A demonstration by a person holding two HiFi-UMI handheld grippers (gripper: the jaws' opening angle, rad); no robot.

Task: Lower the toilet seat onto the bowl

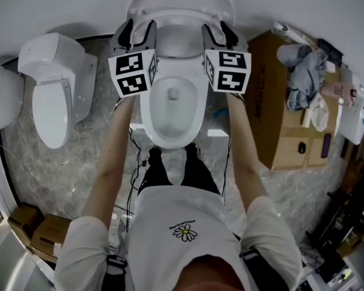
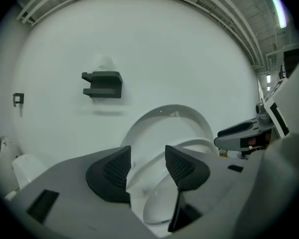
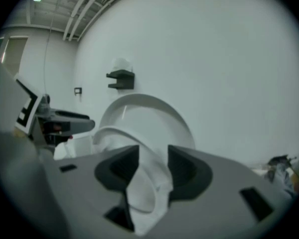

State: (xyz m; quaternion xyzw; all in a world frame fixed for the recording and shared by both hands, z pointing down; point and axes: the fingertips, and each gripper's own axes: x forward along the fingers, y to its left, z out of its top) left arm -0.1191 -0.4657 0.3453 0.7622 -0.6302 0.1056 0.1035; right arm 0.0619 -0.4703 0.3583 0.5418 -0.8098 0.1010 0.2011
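Note:
A white toilet stands in the middle of the head view with its lid (image 1: 181, 2) upright against the wall and its bowl (image 1: 147, 117) below. My left gripper (image 1: 136, 32) is at the seat's left side and my right gripper (image 1: 219, 32) at its right side. In the left gripper view the left gripper (image 2: 148, 166) is open, and the seat's white rim (image 2: 192, 146) slants through the gap below the lid (image 2: 164, 128). In the right gripper view the right gripper (image 3: 153, 166) is open too, with the seat (image 3: 147, 183) between its pads; the pads do not visibly press on it.
A second white toilet (image 1: 51, 96) stands to the left. A large cardboard box (image 1: 285, 120) with a grey cloth (image 1: 303, 71) on top is at the right. A black holder (image 2: 102, 83) is fixed to the wall. Cables (image 1: 136, 156) lie on the marble floor by the person's legs.

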